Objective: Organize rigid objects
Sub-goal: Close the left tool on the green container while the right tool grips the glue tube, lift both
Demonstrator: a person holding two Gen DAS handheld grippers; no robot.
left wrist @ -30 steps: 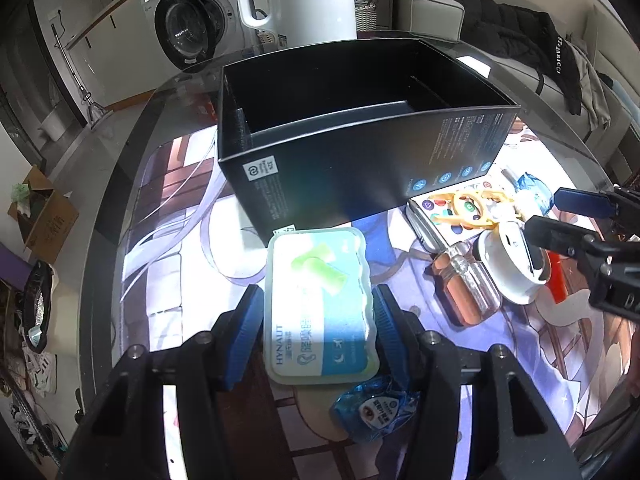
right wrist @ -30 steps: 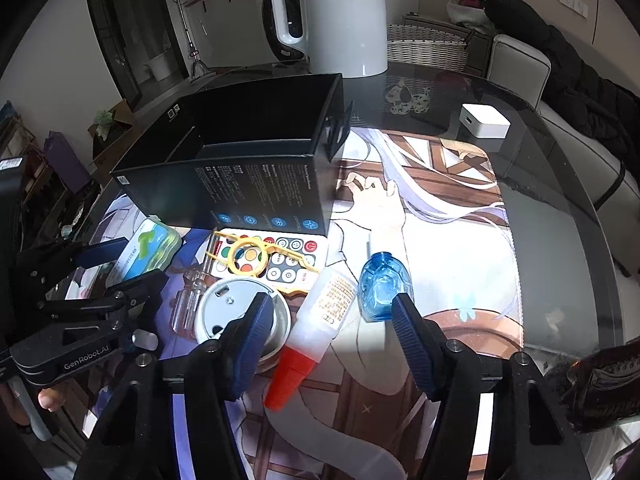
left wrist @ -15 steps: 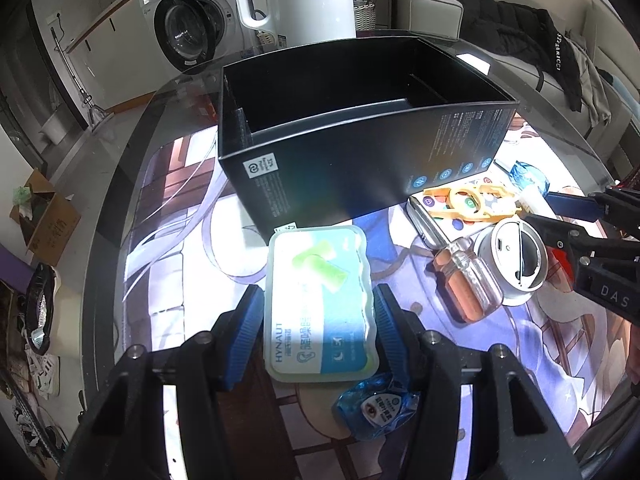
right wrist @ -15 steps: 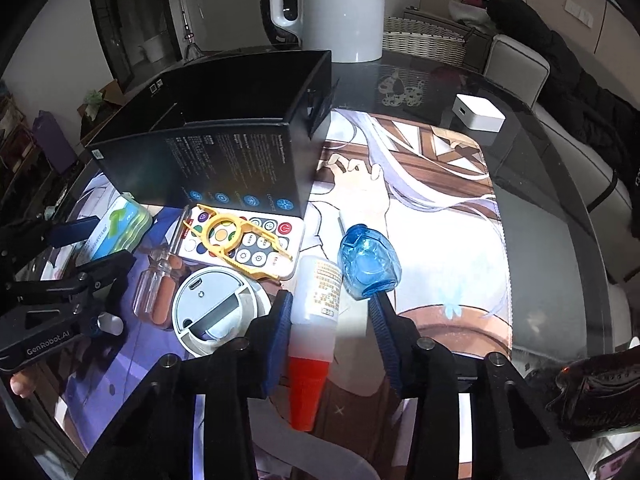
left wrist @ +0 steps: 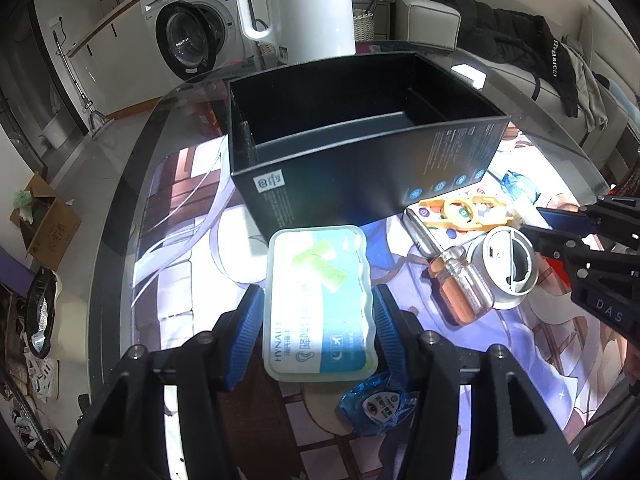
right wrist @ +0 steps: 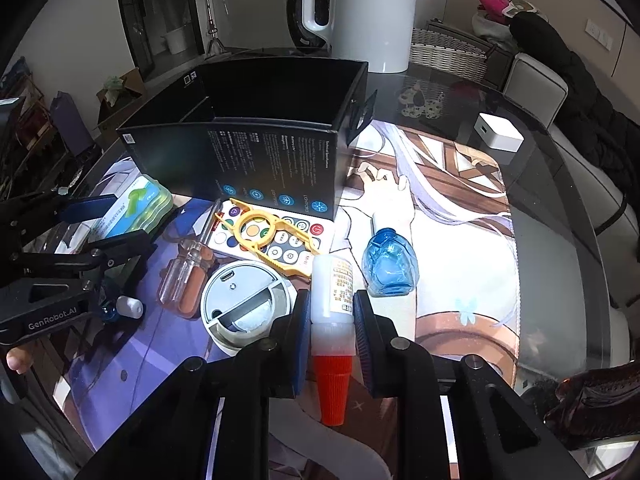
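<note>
My left gripper (left wrist: 316,312) is shut on a pale green and white earplug case (left wrist: 320,300), its blue pads pressing both long sides just in front of the open black box (left wrist: 360,168). In the right wrist view, my right gripper (right wrist: 332,300) is shut on a white glue bottle (right wrist: 338,276) with a red cap that lies on the printed mat. The cap points back toward the camera. The same view shows the left gripper (right wrist: 132,218) and the case (right wrist: 140,204) at the left, beside the black box (right wrist: 256,160).
Between the grippers lie a screwdriver (right wrist: 188,264), a round white lid (right wrist: 244,304), a remote (right wrist: 280,252) under a yellow plastic tool (right wrist: 264,232), and a blue bottle (right wrist: 388,264). A blue packet (left wrist: 376,404) sits under the left gripper. A white kettle (right wrist: 372,12) stands behind the box.
The right gripper's jaws closed from wide apart onto the glue bottle, which now lies straight between them. The left gripper and its case have not moved.
</note>
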